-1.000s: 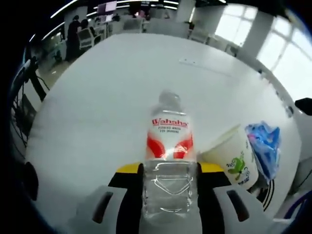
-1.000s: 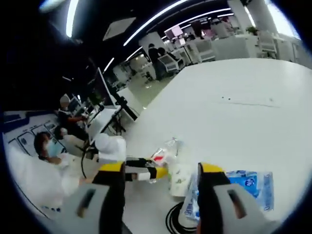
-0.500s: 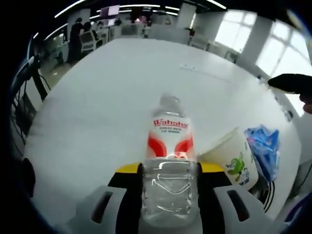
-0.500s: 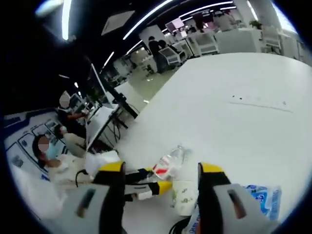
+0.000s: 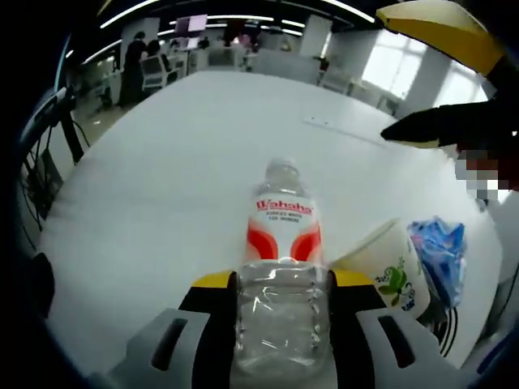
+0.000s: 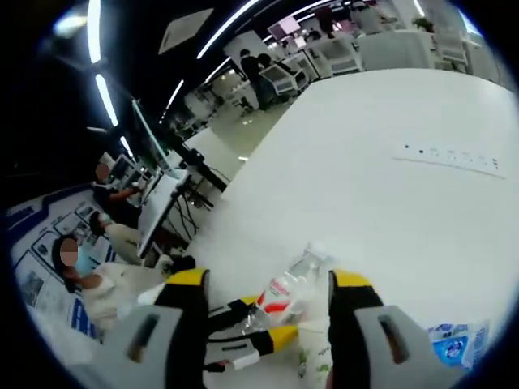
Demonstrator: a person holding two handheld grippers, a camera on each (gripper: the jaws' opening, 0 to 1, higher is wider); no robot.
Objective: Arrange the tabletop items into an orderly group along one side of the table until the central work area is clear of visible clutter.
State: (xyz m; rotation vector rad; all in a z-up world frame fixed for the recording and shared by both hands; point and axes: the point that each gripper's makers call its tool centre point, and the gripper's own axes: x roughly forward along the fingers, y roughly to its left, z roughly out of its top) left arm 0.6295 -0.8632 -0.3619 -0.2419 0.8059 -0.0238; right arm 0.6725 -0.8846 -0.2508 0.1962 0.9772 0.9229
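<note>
A clear water bottle [image 5: 282, 243] with a red and white label lies along my left gripper [image 5: 282, 280], which is shut on its lower body just above the white table [image 5: 186, 154]. To its right a paper cup [image 5: 388, 263] leans against a blue packet [image 5: 439, 250]. From the upper right a yellow-tipped finger [image 5: 434, 28] of my right gripper reaches in over the table. In the right gripper view my right gripper [image 6: 268, 284] is open and holds nothing; beyond its jaws are the bottle [image 6: 285, 293], the cup [image 6: 313, 356] and the packet [image 6: 459, 345].
A coiled black cable [image 5: 444, 324] lies by the packet at the table's near edge. A white power strip [image 6: 451, 155] lies farther out on the table. People sit at desks [image 6: 122, 211] beyond the table's left edge. Most of the tabletop is bare.
My right gripper has swung out over the table and come into the left gripper view from the upper right. The left gripper has kept the bottle in place.
</note>
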